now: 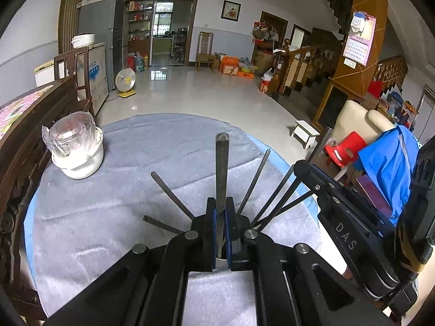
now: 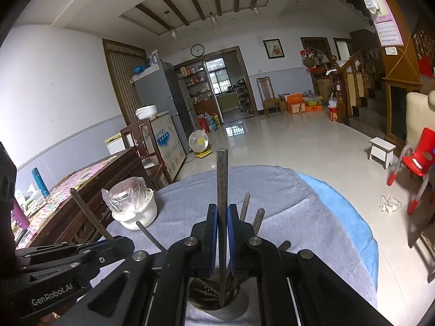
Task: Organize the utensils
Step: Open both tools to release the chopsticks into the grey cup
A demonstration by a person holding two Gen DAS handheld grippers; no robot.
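Round table carries the work; top covered by a grey-lilac plush cloth, with a blue underlayer showing along the table's edge, widest on the right in the right wrist view. Cloth shows shallow creases and some sheen

Directly on cloth:
- White ceramic pot, upright, far left part of table; mouth wrapped in clear crinkled plastic film
- Cylindrical holder, upright at near edge under the grippers, dark chopsticks fanning out of it

Pot and holder stand well apart, bare cloth between them
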